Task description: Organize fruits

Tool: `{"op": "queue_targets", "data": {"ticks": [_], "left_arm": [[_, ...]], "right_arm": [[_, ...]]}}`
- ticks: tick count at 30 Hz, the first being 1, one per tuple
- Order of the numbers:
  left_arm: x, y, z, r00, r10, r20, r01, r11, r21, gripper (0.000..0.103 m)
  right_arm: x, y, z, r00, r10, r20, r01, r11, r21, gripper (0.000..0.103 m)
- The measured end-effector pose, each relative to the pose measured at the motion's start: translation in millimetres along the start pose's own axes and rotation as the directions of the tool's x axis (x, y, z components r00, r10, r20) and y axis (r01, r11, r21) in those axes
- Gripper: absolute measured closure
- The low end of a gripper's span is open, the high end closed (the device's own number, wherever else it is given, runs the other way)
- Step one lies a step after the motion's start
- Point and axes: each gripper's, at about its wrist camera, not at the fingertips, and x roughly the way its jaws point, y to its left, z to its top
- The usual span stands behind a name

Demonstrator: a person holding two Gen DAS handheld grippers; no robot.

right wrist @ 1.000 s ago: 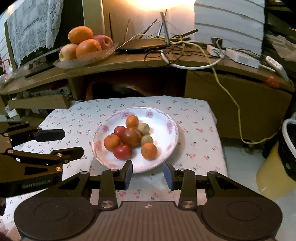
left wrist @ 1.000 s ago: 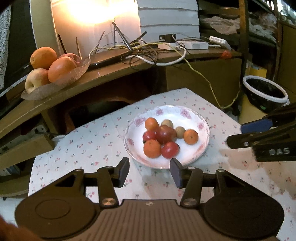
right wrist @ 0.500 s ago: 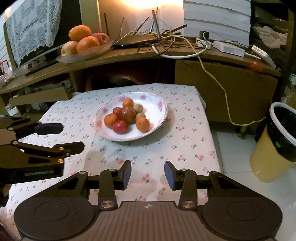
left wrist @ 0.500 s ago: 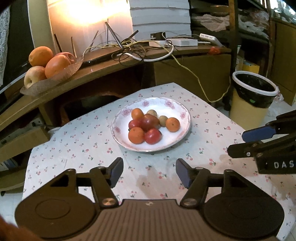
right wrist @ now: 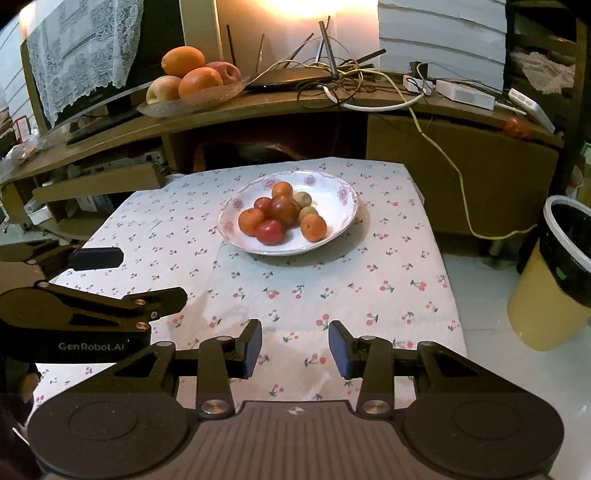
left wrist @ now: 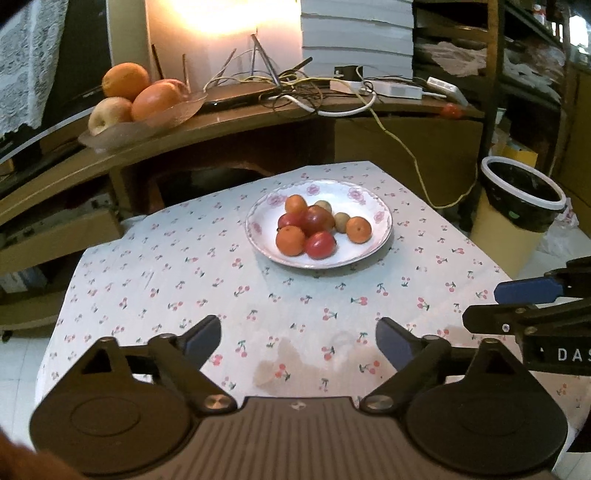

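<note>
You had drawn both grippers back from the plate — your left gripper [left wrist: 297, 341] spread wider, your right gripper [right wrist: 295, 349] apart, both empty. That read as the sorting done. The fruits [left wrist: 317, 227] lay piled on the plate [left wrist: 382, 236], well beyond your fingertips.

A warm light source [left wrist: 229, 18] at the top centre of both views is overexposed, with glare washing out the wall behind it, while the room's side areas stay dim. The plate [right wrist: 332, 229] casts a soft shadow on the tablecloth [right wrist: 332, 288] toward the near right corner. Fisheye distortion bends the shelf [left wrist: 258, 122] and darkens the frame corners; focus is acceptable at centre, and softer on the near gripper bodies.
</note>
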Motion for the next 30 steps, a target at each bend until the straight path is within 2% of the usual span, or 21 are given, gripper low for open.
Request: {"op": "queue_targets", "data": {"ticks": [5, 11, 30], "left_arm": [[-5.7, -5.9, -10.0, 0.999, 0.037, -0.015, -0.037, 0.999, 0.015, 0.0], [-12.7, -17.3, -17.6, 0.995, 0.1, -0.024, -0.097, 0.992, 0.082, 0.0], [-20.2, -23.5, -29.9, 0.997, 0.065, -0.036, -0.063, 0.997, 0.049, 0.0]], "right_arm": [[-7.0, 6.9, -7.8, 1.0, 0.003, -0.001, -0.003, 1.0, 0.002, 0.063], [-13.3, 13.0, -18.7, 1.0, 0.001, -0.015, -0.001, 1.0, 0.009, 0.062], [-20.8, 18.3, -32.3, 1.0, -0.003, -0.03, 0.003, 1.0, 0.005, 0.061]]}}
